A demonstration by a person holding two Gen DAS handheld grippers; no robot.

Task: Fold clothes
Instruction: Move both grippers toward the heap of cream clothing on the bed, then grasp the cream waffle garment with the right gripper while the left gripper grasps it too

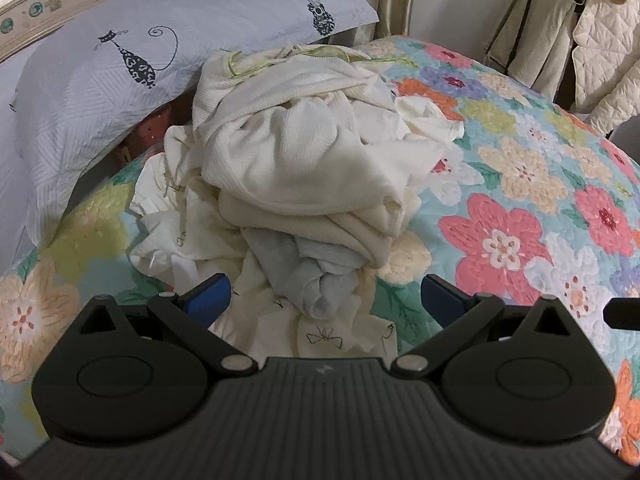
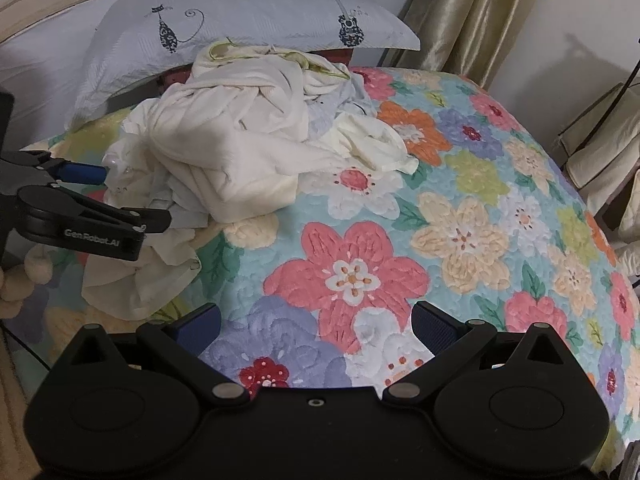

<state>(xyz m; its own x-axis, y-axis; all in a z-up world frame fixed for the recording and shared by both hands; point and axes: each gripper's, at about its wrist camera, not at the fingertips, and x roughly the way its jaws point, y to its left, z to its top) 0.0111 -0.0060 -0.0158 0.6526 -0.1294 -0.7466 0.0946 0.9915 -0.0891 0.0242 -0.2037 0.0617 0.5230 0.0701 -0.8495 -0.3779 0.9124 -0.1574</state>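
Nothing is folded yet: I'm seeing the clothes (image 1: 296,168) heaped on the bed (image 2: 460,184) near the pillow (image 1: 120,80). I'm holding the left gripper (image 1: 326,300) at the pile and the right gripper (image 2: 316,330) over bare quilt, both jaws wide and empty

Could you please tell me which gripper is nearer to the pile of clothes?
Left. The left gripper sits open at the clothes pile's near edge; the right gripper hovers open over bare quilt, beside it.

Dim, warm indoor light, flat and even. Soft shadows under clothes pile (image 1: 296,168); faint shadow on wall (image 2: 576,48). Strong fisheye bending toward edges, dark vignetted corners. Slight softness throughout, no glare.
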